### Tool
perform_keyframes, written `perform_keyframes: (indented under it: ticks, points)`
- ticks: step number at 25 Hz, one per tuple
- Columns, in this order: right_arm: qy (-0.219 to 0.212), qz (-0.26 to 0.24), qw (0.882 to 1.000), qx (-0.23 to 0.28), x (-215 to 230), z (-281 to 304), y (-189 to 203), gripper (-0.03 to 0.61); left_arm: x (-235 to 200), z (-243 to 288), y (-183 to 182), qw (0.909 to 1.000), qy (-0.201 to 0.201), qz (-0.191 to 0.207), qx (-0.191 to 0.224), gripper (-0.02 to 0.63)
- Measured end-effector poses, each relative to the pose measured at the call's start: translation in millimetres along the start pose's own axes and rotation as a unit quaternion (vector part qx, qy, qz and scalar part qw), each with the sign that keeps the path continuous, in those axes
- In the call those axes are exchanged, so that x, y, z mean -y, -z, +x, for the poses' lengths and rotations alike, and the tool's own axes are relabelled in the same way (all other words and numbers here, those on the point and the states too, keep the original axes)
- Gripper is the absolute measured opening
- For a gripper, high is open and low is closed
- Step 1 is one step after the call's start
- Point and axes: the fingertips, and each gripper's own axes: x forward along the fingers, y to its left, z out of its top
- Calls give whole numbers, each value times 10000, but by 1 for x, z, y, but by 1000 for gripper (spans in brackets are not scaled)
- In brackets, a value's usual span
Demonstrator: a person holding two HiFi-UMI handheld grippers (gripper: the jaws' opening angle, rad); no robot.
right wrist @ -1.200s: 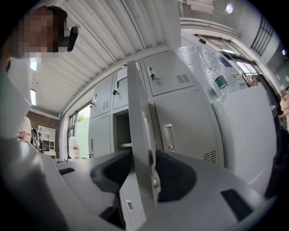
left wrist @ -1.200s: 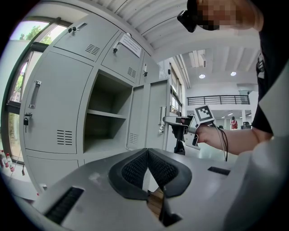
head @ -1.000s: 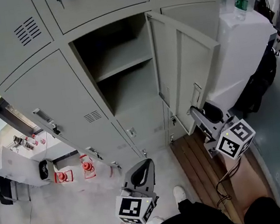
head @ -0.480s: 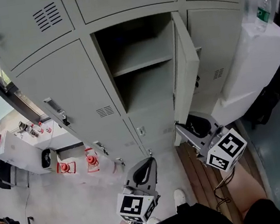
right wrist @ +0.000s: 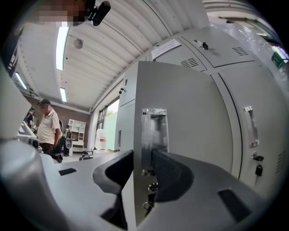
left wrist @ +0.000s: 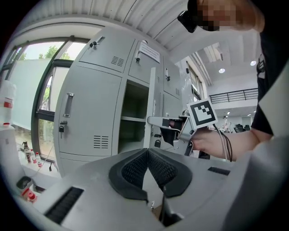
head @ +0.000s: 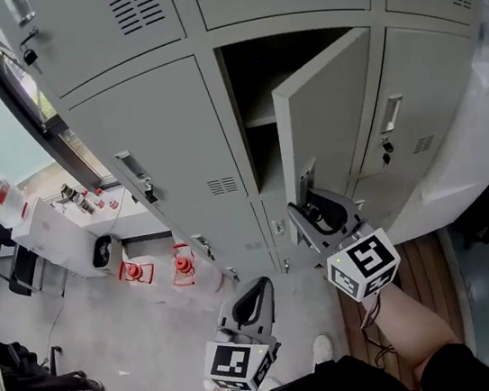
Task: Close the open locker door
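Door position: grey sheet-metal locker door (head: 327, 105) stands ajar, hinged on its right. Its upright free edge sits between the right gripper (right wrist: 143, 155) jaws, which have just been closing onto it. The dark locker compartment (head: 246, 99) lies beyond. The left gripper (left wrist: 147, 151), jaws together and empty, is farther off.

Bright, even daylight came from the window (left wrist: 43, 85) plus ceiling strip lights (right wrist: 62, 45), the open locker (head: 251, 84) sat in deep shadow inside, both gripper views were fisheye-bent with black corners, and the handle (right wrist: 153, 131) was blurred close up.
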Motion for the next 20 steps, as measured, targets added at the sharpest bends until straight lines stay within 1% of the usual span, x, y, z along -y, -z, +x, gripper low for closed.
perform_keyframes:
  ticks: [6, 11, 13, 15, 16, 20]
  points:
    - [113, -83, 9999, 13, 3, 44, 2, 183, -23, -22, -1, 9988, -485, -18, -2, 15]
    - [210, -212, 9996, -6, 9, 73, 3, 187, -39, -36, -4, 9969, -790, -52, 27, 15]
    - [214, -235, 9995, -39, 12, 83, 4, 183, -42, -40, -6, 9961, -872, -103, 39, 15]
    - [190, -238, 9995, -78, 14, 92, 5, 179, -46, -43, -6, 9958, -918, -61, 42, 15]
    - [169, -233, 9995, -99, 14, 97, 5, 155, -48, -45, -6, 9956, -938, -44, 42, 15]
    - [143, -184, 9996, -182, 20, 114, 6, 152, -54, -50, -7, 9948, -1017, -50, 35, 16]
